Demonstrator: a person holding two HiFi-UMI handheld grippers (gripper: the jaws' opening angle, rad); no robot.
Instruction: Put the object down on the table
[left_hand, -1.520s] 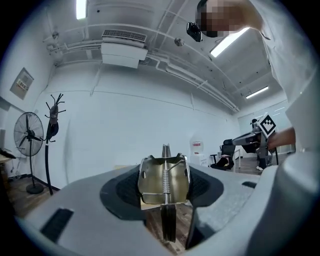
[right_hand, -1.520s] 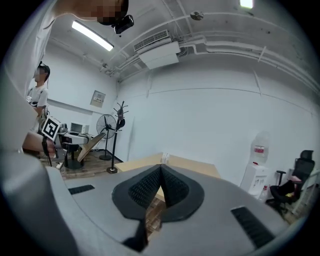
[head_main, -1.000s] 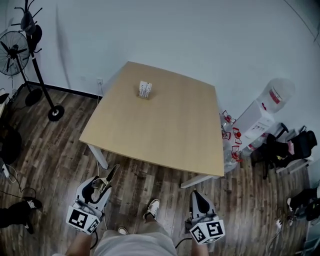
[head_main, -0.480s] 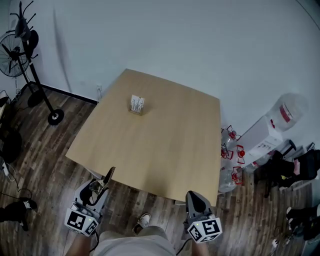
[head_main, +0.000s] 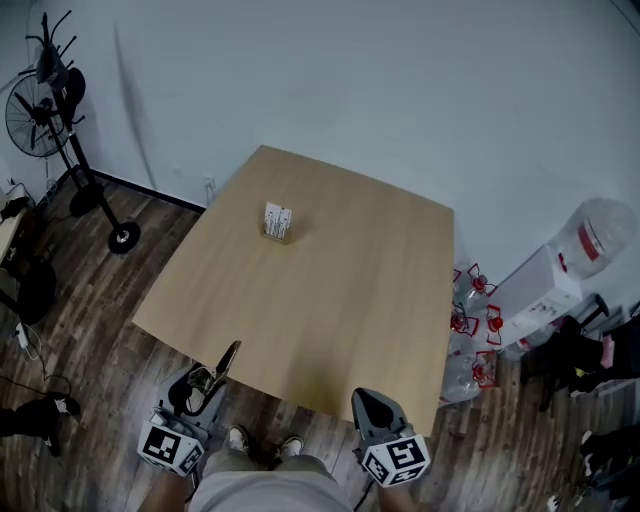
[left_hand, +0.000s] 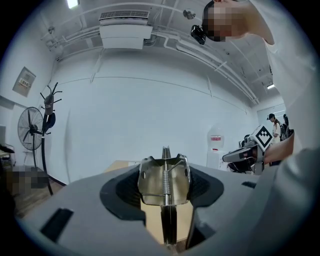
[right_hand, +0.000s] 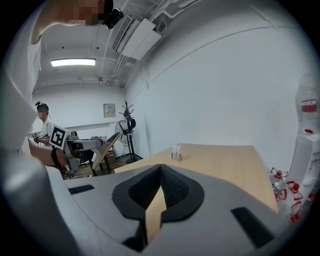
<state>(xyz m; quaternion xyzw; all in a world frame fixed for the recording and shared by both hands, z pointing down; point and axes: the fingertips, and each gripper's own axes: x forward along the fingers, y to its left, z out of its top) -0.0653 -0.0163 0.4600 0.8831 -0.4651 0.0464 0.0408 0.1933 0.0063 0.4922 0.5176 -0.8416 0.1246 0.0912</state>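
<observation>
A shiny metal spring clip (left_hand: 165, 181) sits between the pads of my left gripper (left_hand: 167, 172), which is shut on it. In the head view the clip (head_main: 227, 359) sticks out of the left gripper (head_main: 212, 373) just at the near edge of the wooden table (head_main: 340, 300). From the right gripper view the clip (right_hand: 104, 149) shows as a tan wedge at the left. My right gripper (head_main: 366, 401) hangs at the table's near edge with its pads meeting (right_hand: 160, 167) and nothing between them.
A small white box in a holder (head_main: 277, 221) stands on the far left part of the table. A fan and coat stand (head_main: 45, 100) are on the left. A water dispenser (head_main: 575, 255) and red-capped bottles (head_main: 472, 322) crowd the right side.
The table has come closer; both grippers, earlier over the floor short of it, now reach its near edge. The clip stays in the left gripper.
</observation>
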